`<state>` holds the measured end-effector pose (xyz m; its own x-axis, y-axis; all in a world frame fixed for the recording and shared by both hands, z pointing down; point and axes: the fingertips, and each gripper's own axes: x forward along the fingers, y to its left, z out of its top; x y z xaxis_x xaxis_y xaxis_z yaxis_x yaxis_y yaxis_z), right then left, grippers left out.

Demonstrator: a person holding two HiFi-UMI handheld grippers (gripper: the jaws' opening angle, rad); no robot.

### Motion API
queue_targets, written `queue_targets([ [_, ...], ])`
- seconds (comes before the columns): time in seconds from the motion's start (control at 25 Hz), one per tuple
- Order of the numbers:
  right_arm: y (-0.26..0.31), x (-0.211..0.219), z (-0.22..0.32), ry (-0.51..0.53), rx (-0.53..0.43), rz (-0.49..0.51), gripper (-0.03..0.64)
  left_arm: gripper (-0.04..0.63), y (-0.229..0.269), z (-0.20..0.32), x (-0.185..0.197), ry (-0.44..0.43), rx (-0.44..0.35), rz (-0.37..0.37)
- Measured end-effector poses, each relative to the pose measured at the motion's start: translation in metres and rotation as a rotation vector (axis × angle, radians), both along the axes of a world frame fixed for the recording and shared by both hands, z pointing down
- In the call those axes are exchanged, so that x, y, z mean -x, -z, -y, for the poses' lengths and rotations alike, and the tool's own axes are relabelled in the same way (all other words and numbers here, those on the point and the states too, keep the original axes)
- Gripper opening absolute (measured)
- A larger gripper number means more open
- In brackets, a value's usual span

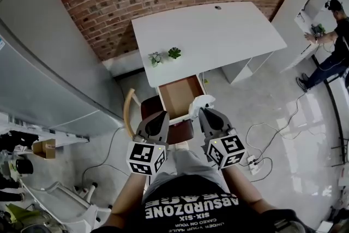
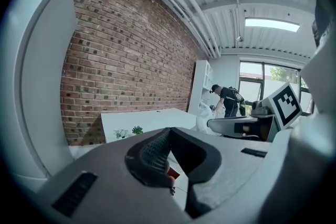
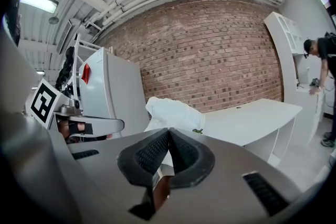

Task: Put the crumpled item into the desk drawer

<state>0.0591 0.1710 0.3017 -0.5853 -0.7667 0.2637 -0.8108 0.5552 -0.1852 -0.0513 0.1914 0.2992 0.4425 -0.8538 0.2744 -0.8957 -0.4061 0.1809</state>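
My right gripper (image 1: 203, 112) was clamped on the crumpled item (image 1: 199, 102), held over the open desk drawer's (image 1: 179, 96) near corner, probably to drop it in. Left gripper (image 1: 161, 115) was closed, empty, kept aside.

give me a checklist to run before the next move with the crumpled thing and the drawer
1. Grip: ok, right tool shut on the crumpled item.
2. The drawer open: ok, pulled out of the desk, visible floor bare.
3. Load over the drawer: cannot tell, it shows at the drawer's front right corner.
4. Other side clear: ok, left tool shut, empty, at the drawer's front left.
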Motion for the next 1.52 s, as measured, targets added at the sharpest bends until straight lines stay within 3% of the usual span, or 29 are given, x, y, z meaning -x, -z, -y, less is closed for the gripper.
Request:
queue_targets([
  [0.68, -0.014, -0.007, 0.102, 0.048, 0.005, -0.028, -0.002, 0.006, -0.012, 0.092, -0.001, 0.055, 0.005, -0.002],
  [1.16, -0.038, -0.001, 0.131, 0.102, 0.033, -0.059, 0.000, 0.006, -0.034, 0.113, 0.008, 0.109, 0.043, -0.021],
  [1.52, -0.052, 0.003, 0.150, 0.106, 0.058, -0.078, -0.001, 0.006, -0.048, 0.135, 0.005, 0.092, 0.065, -0.040],
])
